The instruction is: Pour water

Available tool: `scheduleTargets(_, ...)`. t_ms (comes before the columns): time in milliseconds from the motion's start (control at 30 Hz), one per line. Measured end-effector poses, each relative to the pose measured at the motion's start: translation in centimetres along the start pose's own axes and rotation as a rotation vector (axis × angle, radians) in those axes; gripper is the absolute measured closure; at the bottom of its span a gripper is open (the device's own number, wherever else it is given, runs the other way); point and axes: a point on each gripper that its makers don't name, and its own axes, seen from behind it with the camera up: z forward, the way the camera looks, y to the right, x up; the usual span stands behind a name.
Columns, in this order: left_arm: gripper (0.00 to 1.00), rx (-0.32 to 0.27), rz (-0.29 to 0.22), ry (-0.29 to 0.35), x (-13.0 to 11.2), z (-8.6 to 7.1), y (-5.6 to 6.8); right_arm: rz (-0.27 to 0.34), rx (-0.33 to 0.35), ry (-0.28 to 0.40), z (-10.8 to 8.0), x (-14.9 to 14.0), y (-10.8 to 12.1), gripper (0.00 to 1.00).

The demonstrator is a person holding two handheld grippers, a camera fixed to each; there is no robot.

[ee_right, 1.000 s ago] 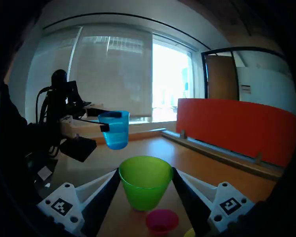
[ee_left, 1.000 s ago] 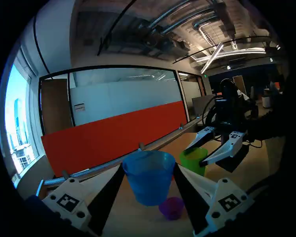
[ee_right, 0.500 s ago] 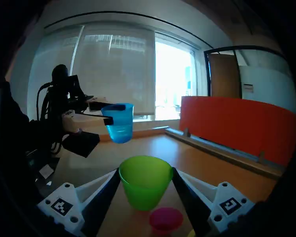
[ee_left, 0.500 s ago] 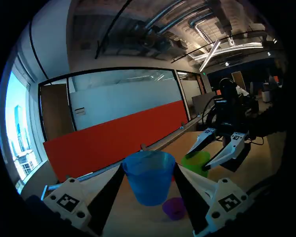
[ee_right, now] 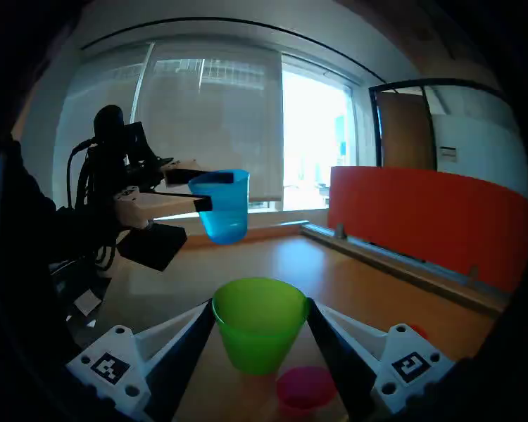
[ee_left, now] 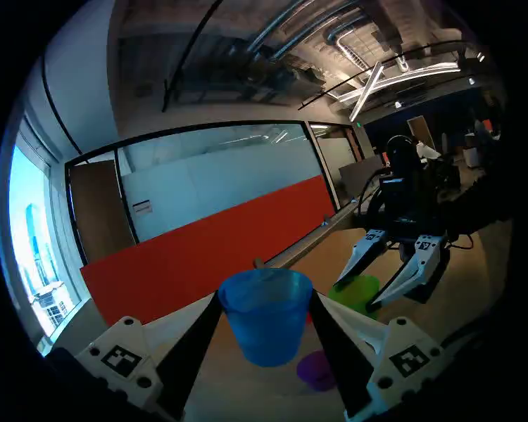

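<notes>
While held upright above the desk (ee_right: 278,257), blue cup (ee_left: 265,330) sits clamped between both fingers of left claw (ee_left: 265,297); contents cannot be told. Green cup (ee_right: 259,327): upright, gripped on both sides by right claw (ee_right: 260,304), apart from the blue cup; whether it holds water cannot be told. Small purple cup (ee_left: 315,369): on desk, low in left gripper view. Small pink cup (ee_right: 305,385): on desk, just below green cup in right gripper view.

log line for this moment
left hand-held gripper: shut on blue plastic cup, upright | right hand-held gripper: shut on green plastic cup, upright | pour: not yet begun
</notes>
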Motion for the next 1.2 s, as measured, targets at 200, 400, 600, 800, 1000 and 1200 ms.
scheduleTargets(200,0.14,0.002,0.017,0.001,0.2,0.1,0.1,0.000,0.015,-0.002,0.0,-0.3,-0.5,0.05)
scheduleTargets(400,0.14,-0.002,0.021,0.007,0.4,0.1,0.0,0.001,0.032,-0.006,0.2,-0.8,-1.0,0.05)
scheduleTargets(600,0.14,-0.006,0.030,0.012,0.5,0.0,0.1,-0.001,0.049,-0.009,0.6,-0.9,-1.5,0.05)
scheduleTargets(800,0.14,-0.011,0.045,0.013,0.5,-0.1,0.2,-0.006,0.068,-0.011,0.8,-1.0,-2.1,0.05)
scheduleTargets(1000,0.14,-0.015,0.050,0.015,0.5,-0.2,0.3,-0.007,0.087,-0.012,1.0,-1.1,-2.6,0.05)
scheduleTargets(1200,0.14,-0.021,0.063,0.017,0.5,-0.3,0.5,-0.011,0.105,-0.017,1.3,-1.2,-3.1,0.05)
